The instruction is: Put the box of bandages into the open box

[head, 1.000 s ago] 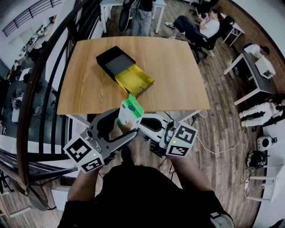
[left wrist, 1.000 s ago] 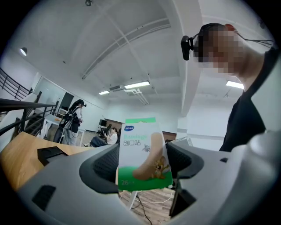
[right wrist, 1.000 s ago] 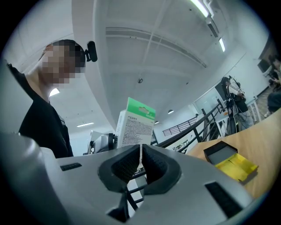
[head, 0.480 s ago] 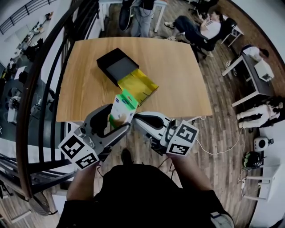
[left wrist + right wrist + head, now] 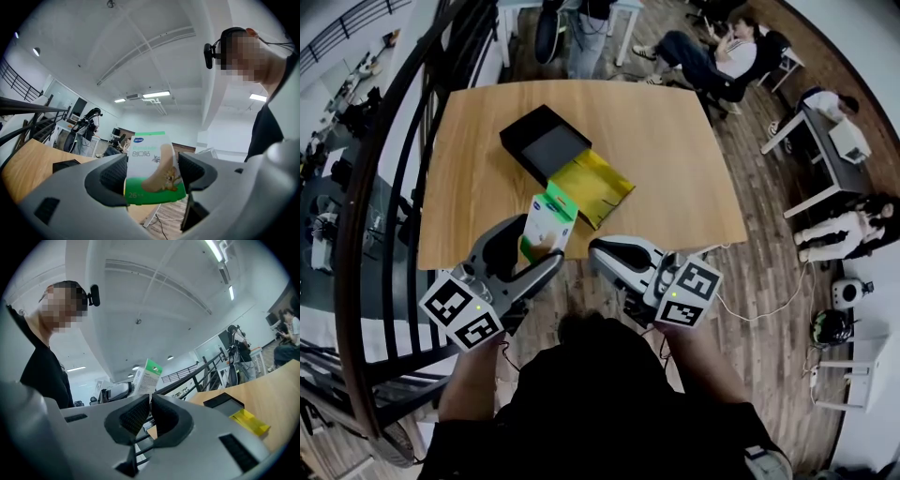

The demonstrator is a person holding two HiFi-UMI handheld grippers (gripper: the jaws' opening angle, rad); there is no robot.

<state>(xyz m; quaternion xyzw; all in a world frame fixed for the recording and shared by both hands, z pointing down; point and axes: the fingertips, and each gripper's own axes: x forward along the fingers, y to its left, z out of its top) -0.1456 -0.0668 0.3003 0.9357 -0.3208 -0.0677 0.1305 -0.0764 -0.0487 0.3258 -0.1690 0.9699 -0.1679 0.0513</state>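
Over the near edge of the table (image 5: 675, 159), the left gripper (image 5: 539, 248) brings the box of bandages (image 5: 547, 220) forward. A second ago the carton hung above the floor, short of the wood. Its jaws pinch the upright green-and-white carton by both sides. The open box (image 5: 546, 141), black with a yellow panel (image 5: 595, 183) against its near side, sits left of the table's middle, apart from the carton. The right gripper (image 5: 609, 255) hangs off the near edge, jaws pressed together on nothing. The carry looks roughly half done, with the lowering into the open box still to come.
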